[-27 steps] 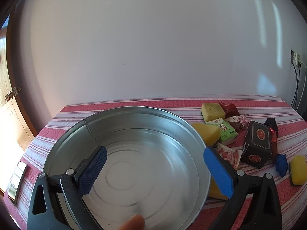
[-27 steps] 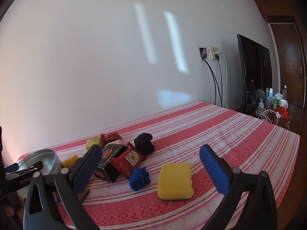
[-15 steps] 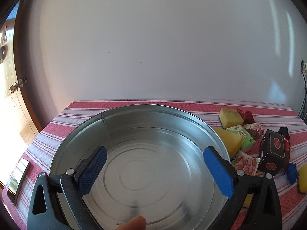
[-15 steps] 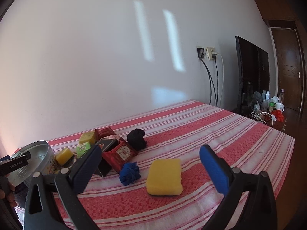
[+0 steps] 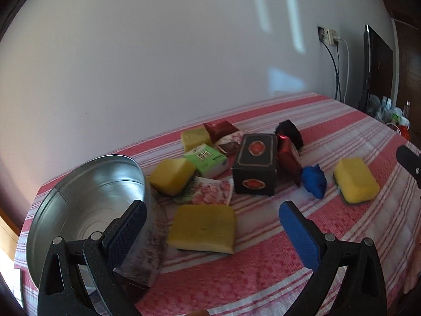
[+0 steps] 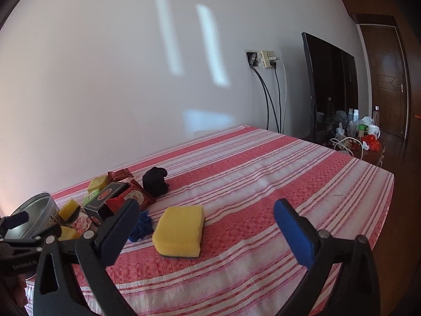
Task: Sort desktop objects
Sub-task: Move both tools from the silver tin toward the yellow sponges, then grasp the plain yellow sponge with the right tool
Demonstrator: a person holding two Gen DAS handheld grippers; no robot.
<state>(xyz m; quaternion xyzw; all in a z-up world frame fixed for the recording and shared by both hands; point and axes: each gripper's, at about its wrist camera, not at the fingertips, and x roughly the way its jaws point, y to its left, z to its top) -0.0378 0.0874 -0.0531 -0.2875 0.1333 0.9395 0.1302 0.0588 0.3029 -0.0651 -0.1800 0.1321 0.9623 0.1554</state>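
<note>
From the left wrist view, the left gripper [image 5: 210, 226] stands spread to its widest with nothing gripped; a yellow sponge [image 5: 202, 227] lies on the bench [image 5: 263, 276] between its open fingers. Just left of that sponge sits the metal basin [image 5: 79, 205], and behind the sponge crowd a dark box [image 5: 255, 168], a green carton [image 5: 208, 159] and a blue cloth [image 5: 314, 181]. A closing grip could press the soft sponge flat or catch the striped cloth beneath, and the left finger could knock the basin's rim.

From the right wrist view, the right gripper [image 6: 205, 226] is likewise wide open and empty. A second yellow sponge [image 6: 180, 230] lies just right of the blue cloth [image 6: 142, 226], so a careless reach could snag both together.
</note>
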